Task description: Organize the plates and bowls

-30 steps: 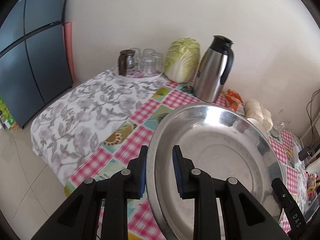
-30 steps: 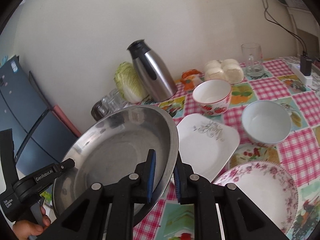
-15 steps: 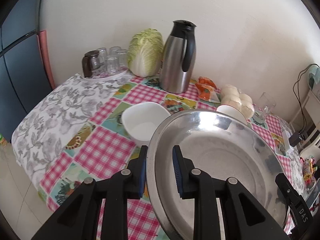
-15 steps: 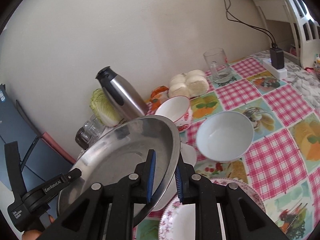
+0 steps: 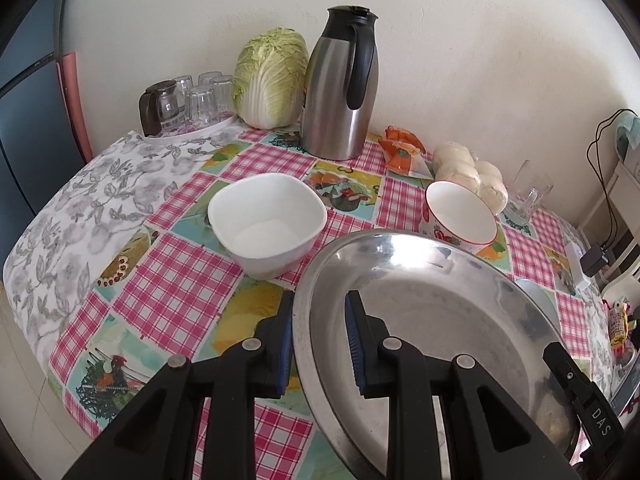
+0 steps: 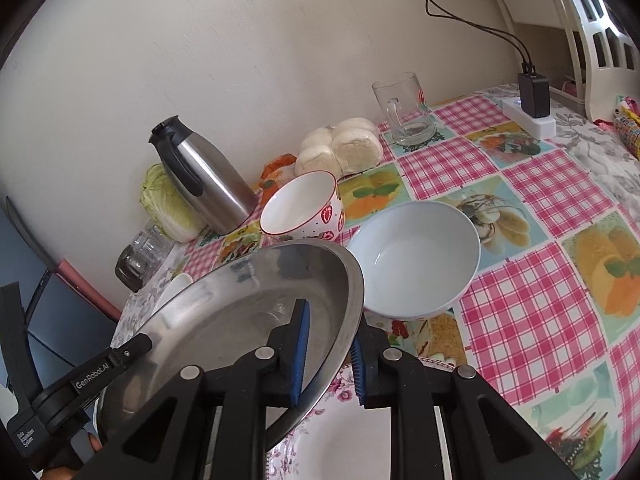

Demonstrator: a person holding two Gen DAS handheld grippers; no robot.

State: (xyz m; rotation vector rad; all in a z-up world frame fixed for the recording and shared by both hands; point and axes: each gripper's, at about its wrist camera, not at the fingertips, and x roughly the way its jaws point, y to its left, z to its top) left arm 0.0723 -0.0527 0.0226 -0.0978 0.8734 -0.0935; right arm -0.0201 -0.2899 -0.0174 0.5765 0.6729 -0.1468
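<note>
A wide steel plate hangs tilted above the table, held at opposite rims. My left gripper is shut on its left rim; my right gripper is shut on its right rim, the same steel plate filling the lower left of that view. Beyond it stand a squarish white bowl, a red-patterned bowl and a pale round bowl. A floral plate lies under the right gripper, mostly hidden.
At the back by the wall stand a steel thermos jug, a cabbage, a tray of glasses, white buns and a glass mug. A power strip with charger lies far right. The table edge drops off left.
Both grippers carried the steel plate to the right along the table and slightly down. The white bowls and the red-patterned bowl have come into view ahead; the square white plate is now hidden.
</note>
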